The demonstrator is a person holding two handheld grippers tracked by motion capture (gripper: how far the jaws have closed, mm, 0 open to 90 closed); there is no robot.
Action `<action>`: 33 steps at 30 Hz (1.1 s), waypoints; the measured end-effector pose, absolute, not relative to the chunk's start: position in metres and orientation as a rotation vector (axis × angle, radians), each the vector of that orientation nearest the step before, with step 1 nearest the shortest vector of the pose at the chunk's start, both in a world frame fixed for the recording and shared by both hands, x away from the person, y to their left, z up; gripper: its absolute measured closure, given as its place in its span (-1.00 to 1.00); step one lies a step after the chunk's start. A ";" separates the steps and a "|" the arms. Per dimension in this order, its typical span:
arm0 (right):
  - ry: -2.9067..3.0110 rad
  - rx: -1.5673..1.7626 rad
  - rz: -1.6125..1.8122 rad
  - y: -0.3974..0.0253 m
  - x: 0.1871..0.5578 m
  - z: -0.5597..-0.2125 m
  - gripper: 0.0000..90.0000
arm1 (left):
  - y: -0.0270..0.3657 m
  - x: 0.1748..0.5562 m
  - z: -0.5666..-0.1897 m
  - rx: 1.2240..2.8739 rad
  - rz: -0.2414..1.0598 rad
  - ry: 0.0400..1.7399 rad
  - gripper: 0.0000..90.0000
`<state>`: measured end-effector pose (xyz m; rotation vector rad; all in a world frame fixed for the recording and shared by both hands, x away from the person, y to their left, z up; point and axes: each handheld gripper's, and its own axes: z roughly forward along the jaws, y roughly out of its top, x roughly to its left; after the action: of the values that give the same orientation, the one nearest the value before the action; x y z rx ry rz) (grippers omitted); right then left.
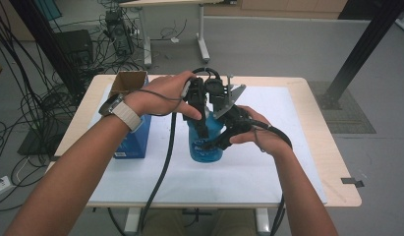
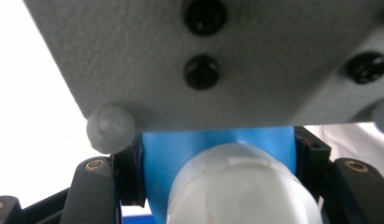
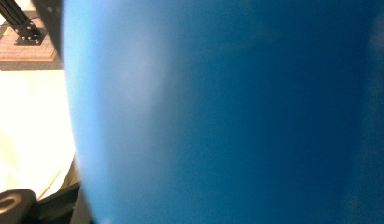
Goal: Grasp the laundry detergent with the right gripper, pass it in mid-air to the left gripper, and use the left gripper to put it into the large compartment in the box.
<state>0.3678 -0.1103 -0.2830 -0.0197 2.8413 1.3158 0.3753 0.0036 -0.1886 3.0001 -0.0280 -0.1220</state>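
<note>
A white sheet covers my light wooden table, cables strewn over the grey floor behind. At the middle of the sheet stands a blue bottle with a white cap — both my tools are on it. My left gripper comes down from above, its jaws pressed against the blue neck on either side just behind the cap, clamped there. My right gripper meets the bottle's side low down; its own camera is too close to the blue wall, so I cannot tell how its jaws stand. An open blue carton stands upright near the bottle's left — apart from it.
</note>
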 end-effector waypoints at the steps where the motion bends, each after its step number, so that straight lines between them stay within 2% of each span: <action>1: 2.853 -0.013 1.326 -0.110 0.367 -0.283 -0.04 | 0.004 0.376 -0.188 2.999 -0.124 -0.024 -0.16; 33: 2.858 -0.020 1.310 -0.111 0.365 -0.282 -0.04 | 0.004 0.371 -0.189 2.993 -0.111 -0.028 -0.16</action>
<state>0.3646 -0.1107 -0.2823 -0.0203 2.8578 1.3103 0.3715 0.0039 -0.1894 2.9931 -0.0280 -0.1111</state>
